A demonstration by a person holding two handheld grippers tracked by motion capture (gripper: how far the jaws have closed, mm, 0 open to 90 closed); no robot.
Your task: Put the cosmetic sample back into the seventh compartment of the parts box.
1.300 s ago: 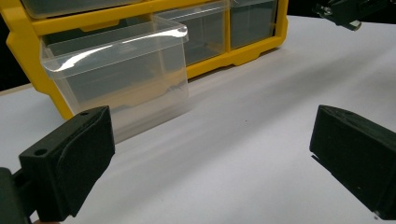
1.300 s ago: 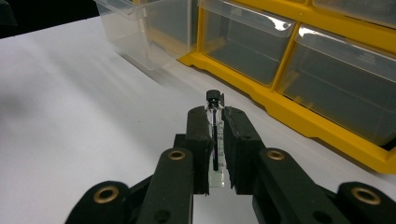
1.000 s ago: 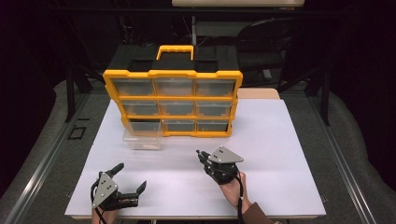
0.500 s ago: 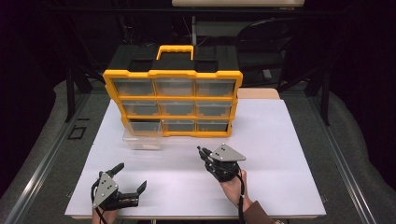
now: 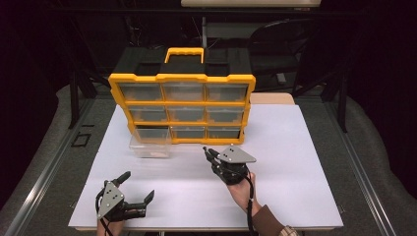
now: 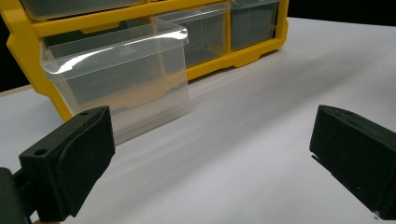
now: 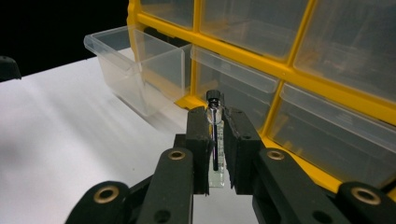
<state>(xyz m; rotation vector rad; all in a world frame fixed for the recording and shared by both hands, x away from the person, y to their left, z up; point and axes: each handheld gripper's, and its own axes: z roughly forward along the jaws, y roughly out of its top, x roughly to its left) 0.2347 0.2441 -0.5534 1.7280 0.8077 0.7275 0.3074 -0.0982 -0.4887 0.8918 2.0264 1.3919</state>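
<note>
Nearest the table's front edge, the left gripper rests on the white table with its jaws spread wide and nothing between them. Farther in, the right gripper, held in the person's right hand, has its jaws clamped on a small clear vial with a black cap, standing upright between the pads. Beyond it, a clear plastic drawer sits on the table, pulled out in front of the yellow organizer. The vial lies just short of the organizer's bottom row.
</note>
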